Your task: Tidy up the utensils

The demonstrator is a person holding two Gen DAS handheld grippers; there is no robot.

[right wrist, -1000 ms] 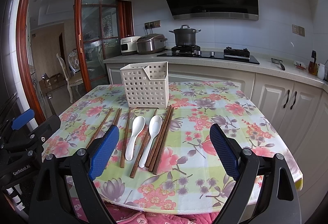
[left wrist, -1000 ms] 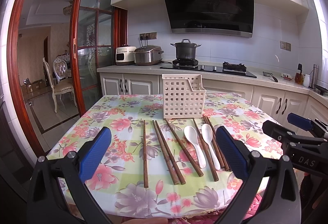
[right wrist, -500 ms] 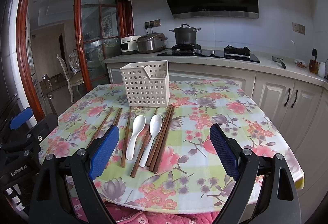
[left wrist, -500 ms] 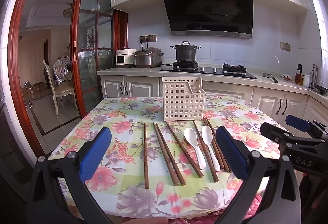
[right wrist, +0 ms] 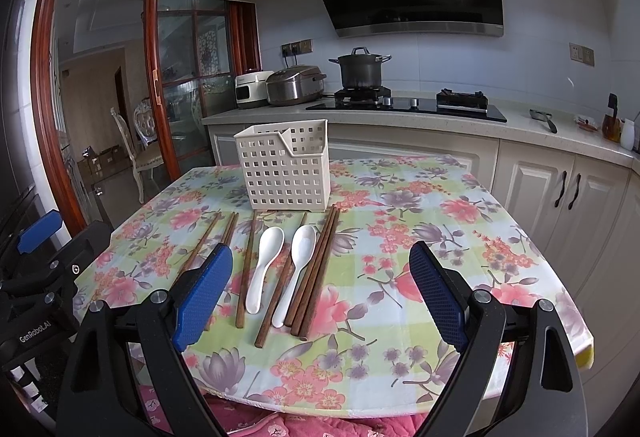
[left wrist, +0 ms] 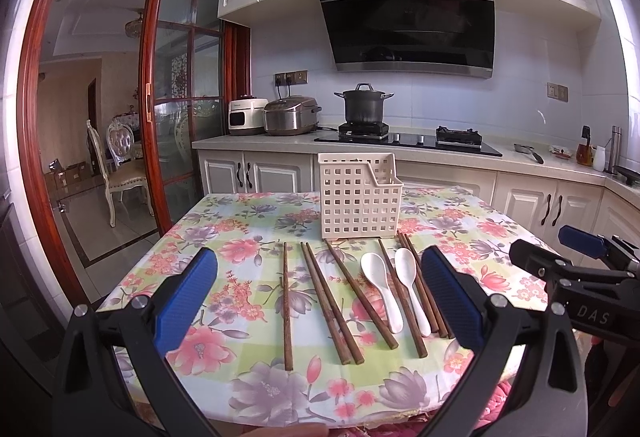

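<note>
While both hand-held grippers, left (left wrist: 320,289) and right (right wrist: 320,289), hover spread and empty, the chopsticks (right wrist: 316,269) and spoons (right wrist: 264,265) lie on the table (right wrist: 440,237), long axes toward the basket (right wrist: 286,167); the right looks nearer.

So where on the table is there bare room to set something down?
Free cloth lies right of the rightmost chopsticks out to the table edge, and left of the basket. The strip in front of the basket is crowded: chopsticks and two spoons lie side by side.
</note>
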